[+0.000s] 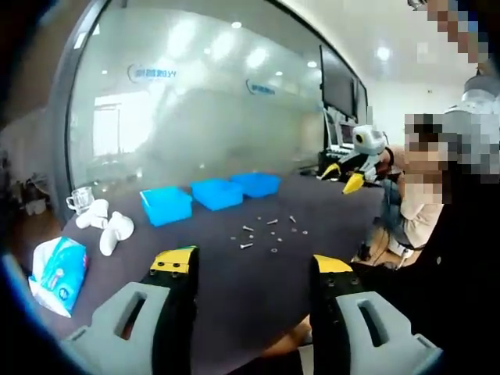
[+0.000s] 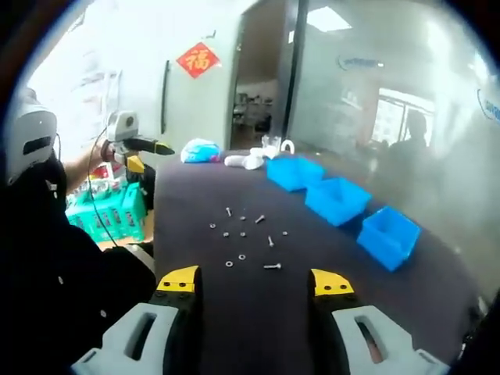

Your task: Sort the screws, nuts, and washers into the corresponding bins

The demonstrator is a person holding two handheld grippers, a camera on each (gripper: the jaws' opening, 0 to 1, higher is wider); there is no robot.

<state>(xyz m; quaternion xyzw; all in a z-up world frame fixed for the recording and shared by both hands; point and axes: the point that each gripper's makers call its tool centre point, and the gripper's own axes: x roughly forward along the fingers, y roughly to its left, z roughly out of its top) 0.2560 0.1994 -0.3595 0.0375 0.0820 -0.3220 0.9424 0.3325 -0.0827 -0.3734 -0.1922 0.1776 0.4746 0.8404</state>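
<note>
Yellow-tipped jaws of the left gripper (image 1: 254, 262) rise nearest in the left gripper view, held wide apart with nothing between them, above the near edge of a dark table (image 1: 234, 289). Across its top a loose scatter of screws, nuts and washers (image 1: 269, 233) is spread out, small and well apart from the jaws. Behind the scatter three blue bins (image 1: 215, 193) are lined up in a row along the far side. At one end of the table a white-and-blue packet of tissues (image 1: 58, 269) is seen lying flat, with white objects (image 1: 109, 226) and a clear glass cup (image 1: 80, 199) beyond it. A frosted glass wall (image 1: 195, 109) closes the room behind the bins, ceiling lights mirrored in it, and dark monitors (image 1: 337, 82) are mounted further along.

The right gripper (image 2: 256, 283) is likewise held spread and empty in the right gripper view — the same hardware lies just ahead of its tips on the dark surface, and the bins stand off to one side along the glass. The left gripper is seen across the table with its jaws parted. A green crate (image 2: 117, 215) sits beside the table, and a red diamond sign (image 2: 198, 58) is fixed on the white wall next to an open doorway (image 2: 254, 94).
</note>
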